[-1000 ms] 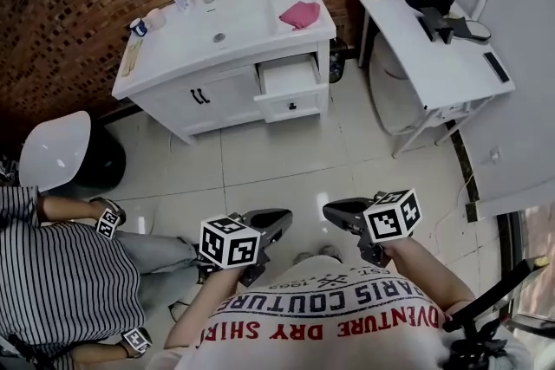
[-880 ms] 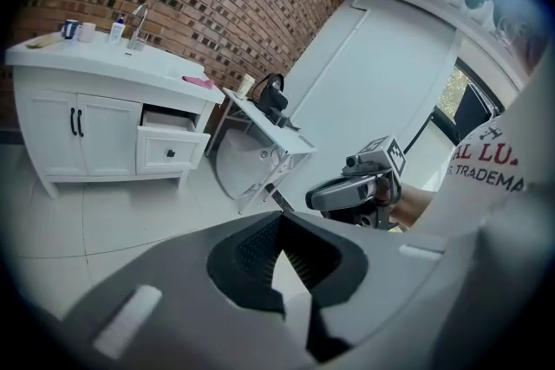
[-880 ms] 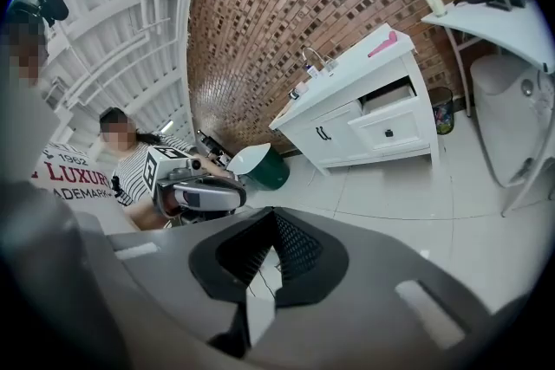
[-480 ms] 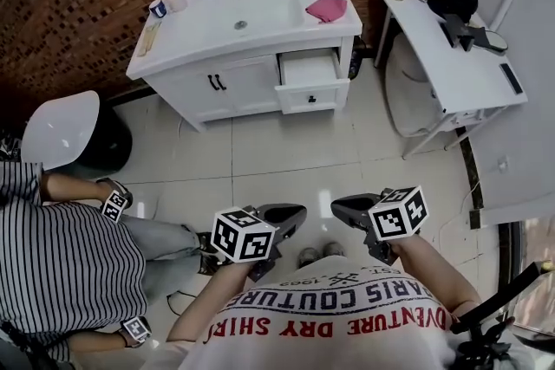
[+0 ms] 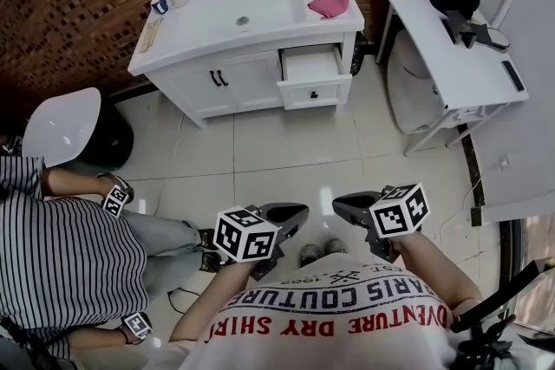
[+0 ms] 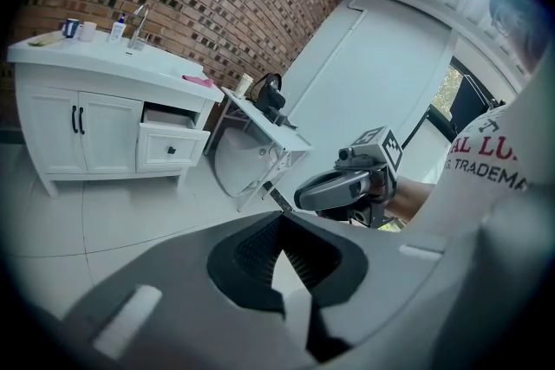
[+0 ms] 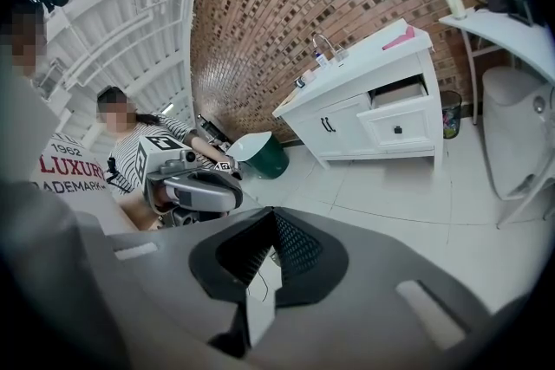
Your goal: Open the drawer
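Left gripper (image 5: pixel 297 211) and right gripper (image 5: pixel 340 205) are held clenched, empty; the drawer (image 5: pixel 314 67), seemingly ajar, lies at 12 o'clock.

Floor (image 5: pixel 286 156) before drawer (image 5: pixel 314 75) free; seated person (image 5: pixel 61 256) left.

Grippers: two, the left gripper (image 5: pixel 297 211) and right gripper (image 5: pixel 339 205), low in frame.
Drawer (image 5: pixel 314 88): I counted one, upper middle.
Cabinet doors (image 5: pixel 249 80): there were two.
Pink cloth (image 5: pixel 329 4): one.
Side table (image 5: pixel 451 48): one, upper right.
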Tool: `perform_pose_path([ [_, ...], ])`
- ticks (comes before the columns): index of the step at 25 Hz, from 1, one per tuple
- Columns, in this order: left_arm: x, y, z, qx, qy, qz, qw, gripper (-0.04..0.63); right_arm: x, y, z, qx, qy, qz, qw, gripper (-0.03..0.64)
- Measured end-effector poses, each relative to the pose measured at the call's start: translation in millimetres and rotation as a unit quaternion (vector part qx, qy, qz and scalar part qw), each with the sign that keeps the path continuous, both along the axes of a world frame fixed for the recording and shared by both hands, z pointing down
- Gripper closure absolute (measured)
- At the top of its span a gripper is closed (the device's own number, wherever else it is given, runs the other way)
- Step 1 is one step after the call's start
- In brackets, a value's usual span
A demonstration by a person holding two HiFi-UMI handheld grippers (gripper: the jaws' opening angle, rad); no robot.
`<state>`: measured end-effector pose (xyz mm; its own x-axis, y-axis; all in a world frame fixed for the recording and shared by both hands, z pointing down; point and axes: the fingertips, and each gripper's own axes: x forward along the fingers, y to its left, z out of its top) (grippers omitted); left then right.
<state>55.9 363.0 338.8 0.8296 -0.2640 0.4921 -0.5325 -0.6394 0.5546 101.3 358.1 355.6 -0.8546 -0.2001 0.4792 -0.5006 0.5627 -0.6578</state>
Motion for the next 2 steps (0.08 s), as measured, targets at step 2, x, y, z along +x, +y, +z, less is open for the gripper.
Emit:
perform_pose_path([
  [2,-1.2,1.7,0.8,0.000,0.000,0.000,1.0000,0.604,-1.0,1.0,1.1,0.000,0.004,-0.001,1.000,0.611],
])
